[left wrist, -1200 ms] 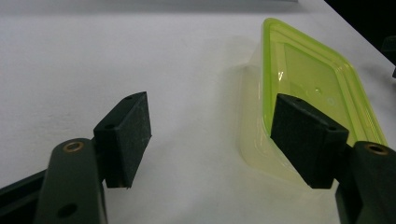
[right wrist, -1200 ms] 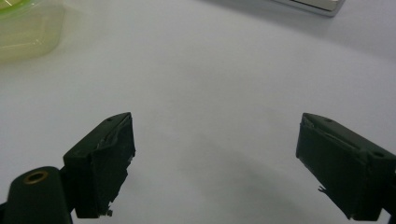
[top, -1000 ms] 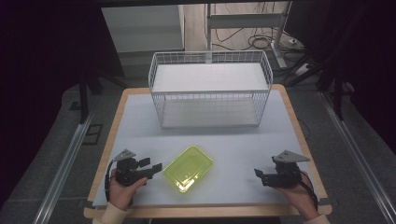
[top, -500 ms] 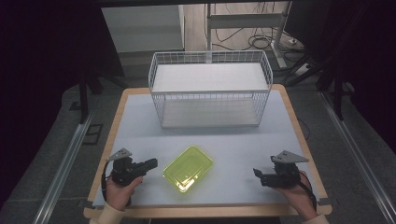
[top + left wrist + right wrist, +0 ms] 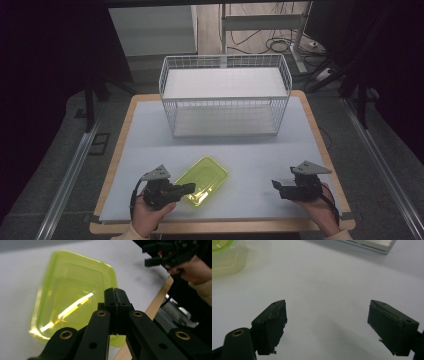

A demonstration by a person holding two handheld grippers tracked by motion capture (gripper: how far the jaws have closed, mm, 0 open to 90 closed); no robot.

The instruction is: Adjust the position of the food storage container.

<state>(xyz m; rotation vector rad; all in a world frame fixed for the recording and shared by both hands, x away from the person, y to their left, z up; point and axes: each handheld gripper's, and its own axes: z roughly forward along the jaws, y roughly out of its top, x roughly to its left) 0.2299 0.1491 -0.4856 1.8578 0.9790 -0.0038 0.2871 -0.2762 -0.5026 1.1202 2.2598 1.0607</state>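
Now left tongs [image 5: 115,293] hang shut above yellow-green tray [image 5: 72,287].

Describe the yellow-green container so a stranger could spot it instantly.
Start at the white wire basket at the table's far side, then come toward the near edge. The container lies between the two grippers, beside the left gripper: a shallow, translucent neon yellow-green rounded rectangle, the only coloured thing.
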